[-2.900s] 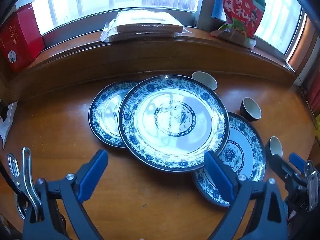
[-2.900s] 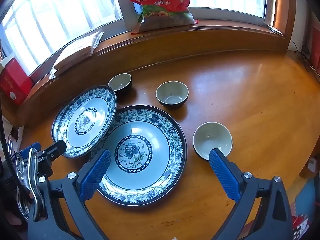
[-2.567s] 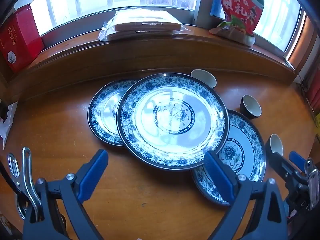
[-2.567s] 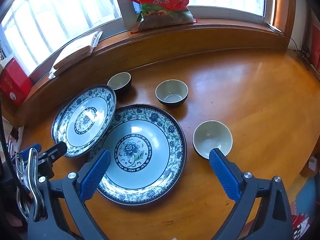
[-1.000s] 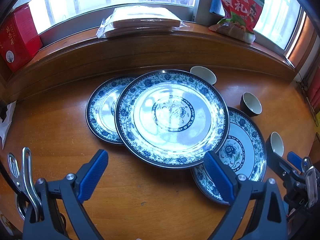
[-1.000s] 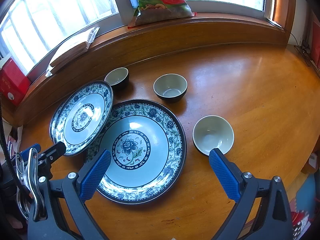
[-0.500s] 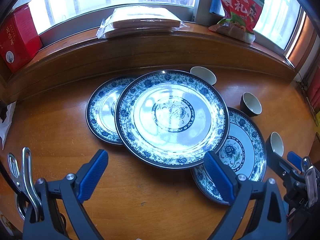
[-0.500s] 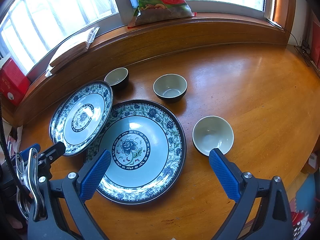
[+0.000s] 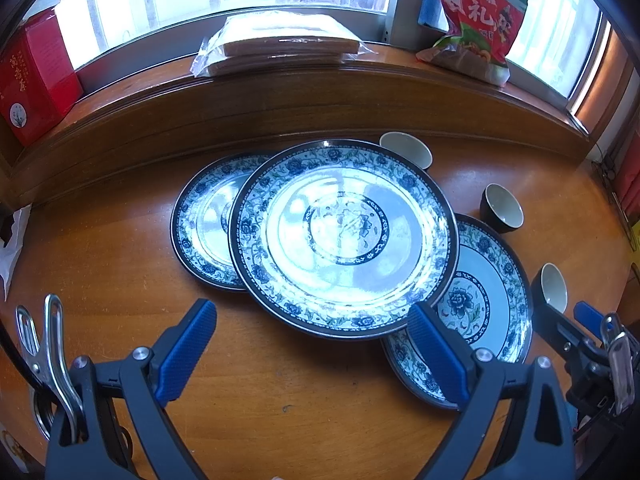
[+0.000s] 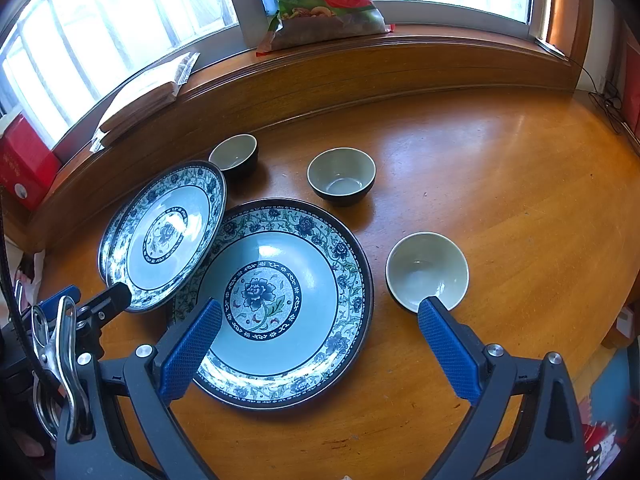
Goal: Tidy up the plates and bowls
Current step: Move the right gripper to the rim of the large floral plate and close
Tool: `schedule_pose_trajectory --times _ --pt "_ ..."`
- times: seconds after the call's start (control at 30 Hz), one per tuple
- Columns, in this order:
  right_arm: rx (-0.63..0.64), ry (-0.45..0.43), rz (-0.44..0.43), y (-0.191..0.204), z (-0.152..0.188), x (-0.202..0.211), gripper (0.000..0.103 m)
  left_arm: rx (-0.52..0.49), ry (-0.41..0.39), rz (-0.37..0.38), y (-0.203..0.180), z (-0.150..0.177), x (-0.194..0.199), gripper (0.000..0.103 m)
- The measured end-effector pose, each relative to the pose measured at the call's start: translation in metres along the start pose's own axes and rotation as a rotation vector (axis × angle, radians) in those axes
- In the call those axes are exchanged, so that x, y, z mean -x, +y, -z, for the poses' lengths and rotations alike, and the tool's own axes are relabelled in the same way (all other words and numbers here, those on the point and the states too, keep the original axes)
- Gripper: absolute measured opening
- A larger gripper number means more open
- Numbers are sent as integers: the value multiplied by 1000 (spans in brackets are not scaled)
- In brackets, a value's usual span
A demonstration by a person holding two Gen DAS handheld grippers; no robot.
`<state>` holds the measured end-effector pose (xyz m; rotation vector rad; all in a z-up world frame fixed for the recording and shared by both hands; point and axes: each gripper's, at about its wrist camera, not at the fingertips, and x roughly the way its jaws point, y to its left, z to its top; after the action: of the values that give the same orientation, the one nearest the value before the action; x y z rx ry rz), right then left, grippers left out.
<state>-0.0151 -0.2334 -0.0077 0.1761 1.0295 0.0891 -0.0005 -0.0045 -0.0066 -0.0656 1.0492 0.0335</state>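
Three blue-and-white plates overlap on the wooden table (image 9: pixel 120 240). The middle plate (image 9: pixel 344 236) rests tilted over a left plate (image 9: pixel 204 220) and a right plate (image 9: pixel 484 304). In the right wrist view the right plate (image 10: pixel 280 300) lies flat, with the tilted plate (image 10: pixel 164 236) to its left. Three small bowls stand near: a far one (image 10: pixel 234 154), a dark one (image 10: pixel 342 176) and a pale one (image 10: pixel 426 270). My left gripper (image 9: pixel 312 352) is open in front of the plates. My right gripper (image 10: pixel 320 344) is open over the right plate's near edge.
A raised wooden sill (image 9: pixel 320 92) runs along the back. On it stand a red box (image 9: pixel 32 76), a wrapped stack of flat items (image 9: pixel 284 40) and a snack bag (image 10: pixel 316 0). The table's right edge (image 10: pixel 624 312) drops off beside the pale bowl.
Both views have shifted only slightly; the plates and bowls sit a little nearer the frame centre. Both grippers stay open and hold nothing.
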Motion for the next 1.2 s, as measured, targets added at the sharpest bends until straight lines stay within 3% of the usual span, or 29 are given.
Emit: schedule_pose_trajectory --times 0.53,1.2 --pt "28 3 -2 7 0 -4 101 8 12 -1 8 -6 -5 99" --pt "87 23 -31 46 -11 -20 100 37 40 -16 53 -19 -16 99"
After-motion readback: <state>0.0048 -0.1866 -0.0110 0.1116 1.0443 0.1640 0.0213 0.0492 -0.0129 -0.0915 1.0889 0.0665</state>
